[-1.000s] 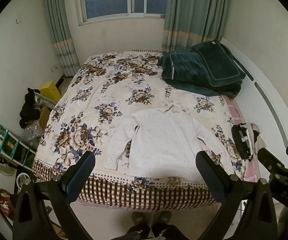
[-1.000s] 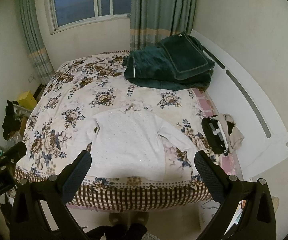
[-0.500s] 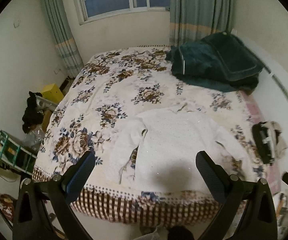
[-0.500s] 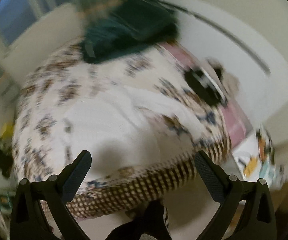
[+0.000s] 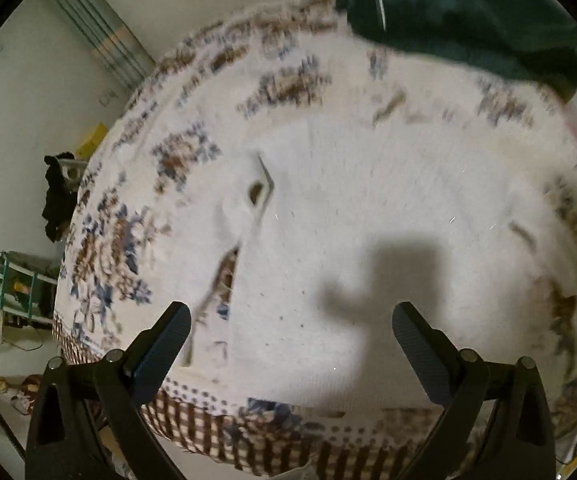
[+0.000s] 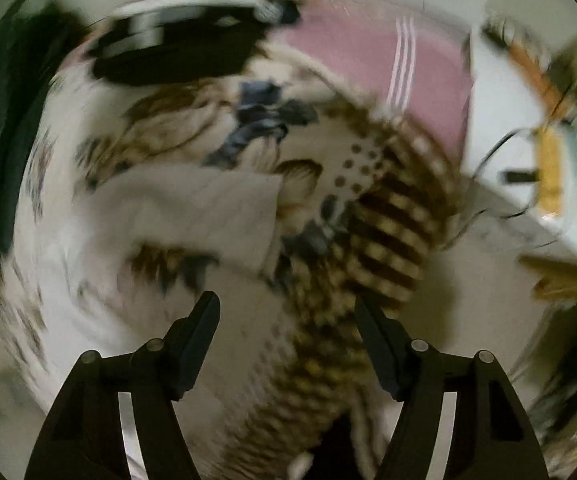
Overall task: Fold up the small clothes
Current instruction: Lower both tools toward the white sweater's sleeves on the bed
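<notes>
A small white sweater (image 5: 368, 208) lies flat on the flowered bedspread (image 5: 192, 136), its left sleeve (image 5: 232, 216) beside its body. My left gripper (image 5: 290, 334) is open and empty, close above the sweater's hem near the bed's front edge. The right wrist view is blurred by motion. It shows the sweater's right sleeve end (image 6: 200, 212) near the bed's front right corner. My right gripper (image 6: 288, 316) is open and empty just in front of that sleeve.
A dark green blanket (image 5: 464, 16) is piled at the far side of the bed. A black and white garment (image 6: 176, 48) lies on the bed's right edge beside a pink sheet (image 6: 368, 56). A white cabinet (image 6: 528, 168) stands right of the bed. A green rack (image 5: 12, 284) stands at left.
Both grippers have dropped down close to the bed. The left one now hovers over the sweater's hem. The right one has swung right toward the right sleeve and its jaws have narrowed somewhat.
</notes>
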The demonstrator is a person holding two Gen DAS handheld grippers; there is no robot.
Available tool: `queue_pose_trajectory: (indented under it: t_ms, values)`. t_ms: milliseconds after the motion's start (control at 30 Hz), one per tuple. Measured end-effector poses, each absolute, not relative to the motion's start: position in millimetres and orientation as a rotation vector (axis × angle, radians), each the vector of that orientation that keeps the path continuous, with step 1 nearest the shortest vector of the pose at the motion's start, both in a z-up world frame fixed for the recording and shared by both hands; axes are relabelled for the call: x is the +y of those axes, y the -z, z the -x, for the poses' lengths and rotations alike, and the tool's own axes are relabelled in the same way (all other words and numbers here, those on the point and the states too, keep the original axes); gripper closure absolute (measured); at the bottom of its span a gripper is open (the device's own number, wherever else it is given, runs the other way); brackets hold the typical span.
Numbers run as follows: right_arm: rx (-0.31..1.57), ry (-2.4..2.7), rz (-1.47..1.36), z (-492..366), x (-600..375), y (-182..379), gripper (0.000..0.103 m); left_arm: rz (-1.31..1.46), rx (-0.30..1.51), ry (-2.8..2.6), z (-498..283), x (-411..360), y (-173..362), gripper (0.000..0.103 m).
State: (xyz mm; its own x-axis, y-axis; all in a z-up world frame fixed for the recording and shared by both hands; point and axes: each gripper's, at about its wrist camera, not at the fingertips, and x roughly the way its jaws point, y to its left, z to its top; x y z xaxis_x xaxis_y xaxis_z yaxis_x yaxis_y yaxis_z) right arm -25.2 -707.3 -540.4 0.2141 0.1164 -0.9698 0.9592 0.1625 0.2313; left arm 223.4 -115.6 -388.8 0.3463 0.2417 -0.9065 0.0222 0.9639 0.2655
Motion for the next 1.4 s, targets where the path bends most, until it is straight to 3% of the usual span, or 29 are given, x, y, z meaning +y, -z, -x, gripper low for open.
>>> queue_pose_trajectory:
  t_ms: [167, 267, 300, 333, 367, 600, 700, 767, 833, 967, 1133, 1233, 1267, 1300, 1333, 1367, 1400]
  values:
    - [1.19, 0.834, -1.337, 2, -734, 643, 0.028, -0.254, 1.276, -0.187, -242, -127, 452, 0.0]
    - [1.169, 0.794, -1.344, -13, -732, 664, 0.031, -0.254, 1.301, -0.189, -250, -138, 481, 0.0]
    - [1.136, 0.775, -1.312, -18, -730, 662, 0.043, -0.261, 1.301, -0.183, -251, -141, 488, 0.0]
    - [1.149, 0.752, -1.268, -24, -729, 659, 0.081, -0.266, 1.304, -0.178, -254, -146, 491, 0.0]
    - [1.156, 0.732, -1.24, -28, -729, 655, 0.096, -0.271, 1.304, -0.169, -255, -152, 496, 0.0]
    - [1.095, 0.777, -1.023, -16, -783, 601, 0.096, -0.273, 1.303, -0.075, -260, -180, 511, 0.0]
    - [1.173, 0.796, -1.01, -24, -807, 612, 0.089, -0.265, 1.31, -0.048, -261, -190, 515, 0.0]
    - [1.194, 0.863, -1.047, -13, -814, 622, 0.059, -0.261, 1.32, -0.039, -263, -192, 518, 0.0]
    - [1.12, 0.92, -1.146, 10, -809, 629, 0.045, -0.257, 1.33, -0.031, -264, -194, 520, 0.0]
    - [0.923, 0.959, -1.474, 57, -781, 654, 0.042, -0.265, 1.338, -0.029, -264, -192, 527, 0.0]
    - [0.634, 0.799, -1.796, 60, -749, 729, 0.039, -0.265, 1.377, -0.044, -263, -185, 541, 0.0]
    - [0.528, 0.851, -1.778, 47, -747, 741, 0.026, -0.267, 1.382, -0.048, -262, -182, 543, 0.0]
    - [0.486, 0.86, -1.757, 43, -748, 738, 0.028, -0.269, 1.382, -0.051, -262, -181, 544, 0.0]
    - [0.446, 0.833, -1.741, 41, -751, 733, 0.037, -0.268, 1.38, -0.052, -262, -179, 544, 0.0]
    - [0.461, 0.812, -1.716, 35, -755, 729, 0.085, -0.266, 1.38, -0.054, -262, -177, 544, 0.0]
    - [0.472, 0.81, -1.682, 34, -762, 719, 0.094, -0.263, 1.379, -0.056, -262, -176, 545, 0.0]
    - [0.47, 0.818, -1.635, 31, -765, 708, 0.094, -0.259, 1.379, -0.059, -263, -175, 545, 0.0]
